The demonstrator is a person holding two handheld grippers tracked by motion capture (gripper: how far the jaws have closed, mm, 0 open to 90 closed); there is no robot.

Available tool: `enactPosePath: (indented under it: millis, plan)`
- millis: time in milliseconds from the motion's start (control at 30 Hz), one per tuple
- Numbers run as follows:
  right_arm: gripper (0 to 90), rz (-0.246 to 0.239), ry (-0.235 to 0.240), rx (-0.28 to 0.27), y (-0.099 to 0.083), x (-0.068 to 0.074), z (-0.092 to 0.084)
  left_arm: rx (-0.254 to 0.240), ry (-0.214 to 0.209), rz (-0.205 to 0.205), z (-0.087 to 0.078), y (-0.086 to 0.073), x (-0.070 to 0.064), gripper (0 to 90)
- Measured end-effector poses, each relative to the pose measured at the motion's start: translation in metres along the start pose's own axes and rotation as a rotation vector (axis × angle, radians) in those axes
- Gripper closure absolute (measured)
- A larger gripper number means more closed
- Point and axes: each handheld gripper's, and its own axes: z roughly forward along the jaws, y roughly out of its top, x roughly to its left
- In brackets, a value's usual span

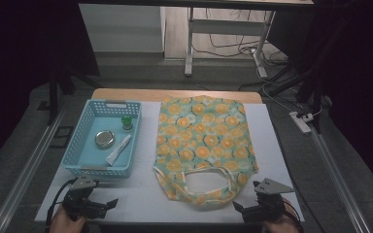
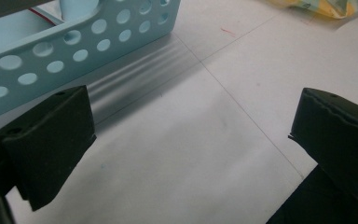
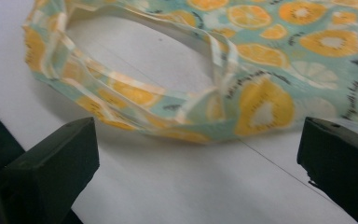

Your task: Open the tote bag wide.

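Each black claw [image 1: 108, 204] [image 1: 240, 208] has blocky jaws, a grey three-cornered plate and trailing cable.

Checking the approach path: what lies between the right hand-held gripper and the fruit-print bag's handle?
Nothing: bare white table separates the open right hand-held gripper from the bag's handle, as the right gripper view shows.

White table [image 1: 277, 145], blue basket [image 1: 80, 145], orange-print fabric bag [image 1: 204, 141]

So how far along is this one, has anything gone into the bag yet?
Nothing looks done: the bag lies flat, and the tin, tube and green bottle sit in the basket. Both hand-held grippers, left and right, are open and hold nothing. All handling remains.
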Motion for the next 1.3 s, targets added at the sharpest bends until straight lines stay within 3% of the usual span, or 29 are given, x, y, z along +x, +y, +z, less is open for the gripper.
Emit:
enactPosePath:
  millis: [300,567,833,1133,1300]
  plan:
    - [0.0,0.013,0.043,-0.018,0.009,0.011,0.005,-0.003,-0.004,0.002,0.000,0.000,0.000,0.0]
    - [0.0,0.043,0.098,0.017,0.015,0.017,0.014,-0.003,-0.004,-0.001,0.000,0.000,0.000,0.0]
    - [0.0,0.002,0.123,0.024,0.023,0.031,0.024,-0.001,-0.007,-0.002,0.000,0.000,0.001,0.0]
    - [0.0,-0.076,0.155,0.045,0.032,0.053,0.037,0.000,-0.009,-0.006,0.000,0.000,0.001,0.0]
    - [0.0,-0.095,0.194,0.052,0.037,0.062,0.047,0.002,-0.010,-0.006,0.001,0.000,0.001,0.0]
